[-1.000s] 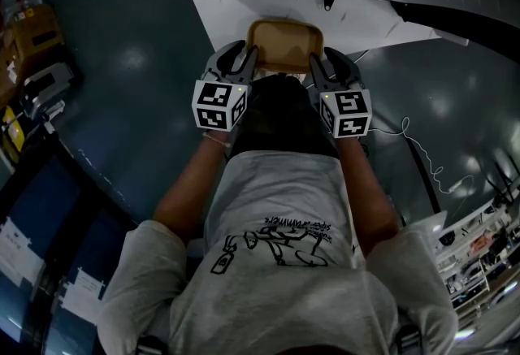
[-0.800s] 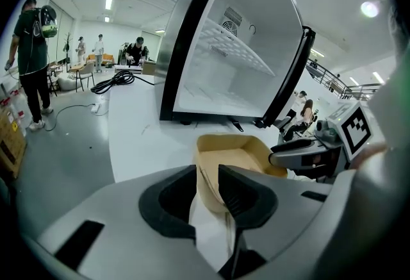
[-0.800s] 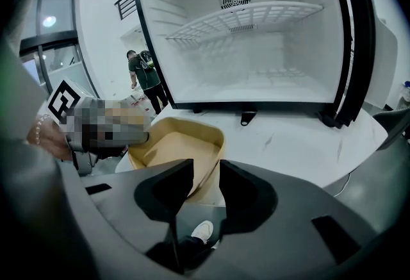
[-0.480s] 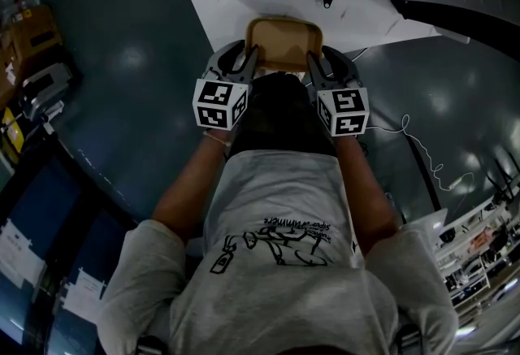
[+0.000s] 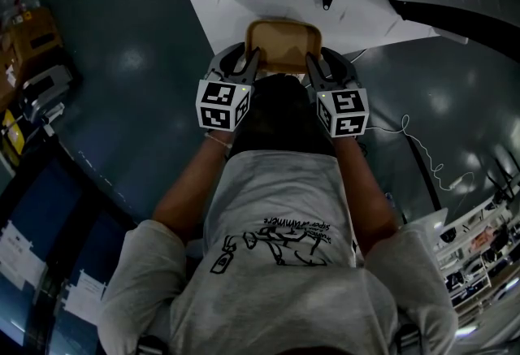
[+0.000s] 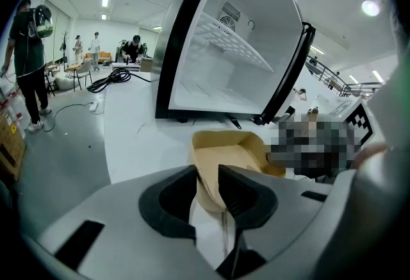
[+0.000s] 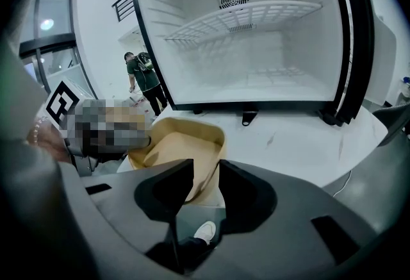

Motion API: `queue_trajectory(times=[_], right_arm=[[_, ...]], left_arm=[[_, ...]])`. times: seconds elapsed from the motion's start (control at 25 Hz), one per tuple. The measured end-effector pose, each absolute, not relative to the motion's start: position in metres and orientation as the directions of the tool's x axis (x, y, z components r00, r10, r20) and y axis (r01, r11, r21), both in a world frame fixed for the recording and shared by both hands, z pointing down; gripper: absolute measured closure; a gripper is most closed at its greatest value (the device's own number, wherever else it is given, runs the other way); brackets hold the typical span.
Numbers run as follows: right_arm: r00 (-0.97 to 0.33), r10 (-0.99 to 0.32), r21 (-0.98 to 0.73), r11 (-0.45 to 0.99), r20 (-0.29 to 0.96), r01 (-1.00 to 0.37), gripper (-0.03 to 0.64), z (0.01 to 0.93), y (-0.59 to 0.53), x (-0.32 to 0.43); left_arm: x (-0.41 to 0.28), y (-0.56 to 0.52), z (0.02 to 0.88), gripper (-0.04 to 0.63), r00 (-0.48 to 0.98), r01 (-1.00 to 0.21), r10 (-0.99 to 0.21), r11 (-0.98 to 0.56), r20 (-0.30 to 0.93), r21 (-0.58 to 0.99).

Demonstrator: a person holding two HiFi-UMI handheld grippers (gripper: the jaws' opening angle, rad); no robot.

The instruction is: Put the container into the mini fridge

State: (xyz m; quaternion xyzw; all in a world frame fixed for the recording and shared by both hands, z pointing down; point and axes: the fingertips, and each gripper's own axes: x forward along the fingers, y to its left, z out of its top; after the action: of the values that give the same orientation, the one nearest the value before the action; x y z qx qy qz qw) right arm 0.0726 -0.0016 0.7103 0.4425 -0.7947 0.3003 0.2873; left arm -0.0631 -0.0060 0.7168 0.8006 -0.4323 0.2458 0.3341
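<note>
Two-gripper carry: container (image 5: 283,43) held up in front of the open mini fridge (image 7: 256,35), not yet inside.
Head view: left gripper (image 5: 246,62) and right gripper (image 5: 317,65) each take one side wall, so uneven pushing could twist it loose. Left gripper view: jaws clenched on the thin tan wall, a shallow bite that may slip. Right gripper view: jaws pinch the opposite wall; the fridge's bottom lip could snag it.

The mini fridge (image 7: 256,80) stood open ahead, its cavity bare above and below the wire shelf (image 7: 250,16), which halved the height. Its swung-out door (image 7: 351,48) walled the right side. Bare white floor (image 7: 288,138) lay between the container (image 5: 283,43) and the fridge's sill.
</note>
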Motion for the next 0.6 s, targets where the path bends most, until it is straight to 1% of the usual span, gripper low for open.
queue_trajectory(times=[0.6], right_arm=[[-0.443, -0.537, -0.228, 0.421, 0.718, -0.878, 0.485, 0.699, -0.007, 0.073]], left_arm=[[-0.060, -0.013, 0.706, 0.482, 0.510, -0.855, -0.528, -0.401, 0.679, 0.330]])
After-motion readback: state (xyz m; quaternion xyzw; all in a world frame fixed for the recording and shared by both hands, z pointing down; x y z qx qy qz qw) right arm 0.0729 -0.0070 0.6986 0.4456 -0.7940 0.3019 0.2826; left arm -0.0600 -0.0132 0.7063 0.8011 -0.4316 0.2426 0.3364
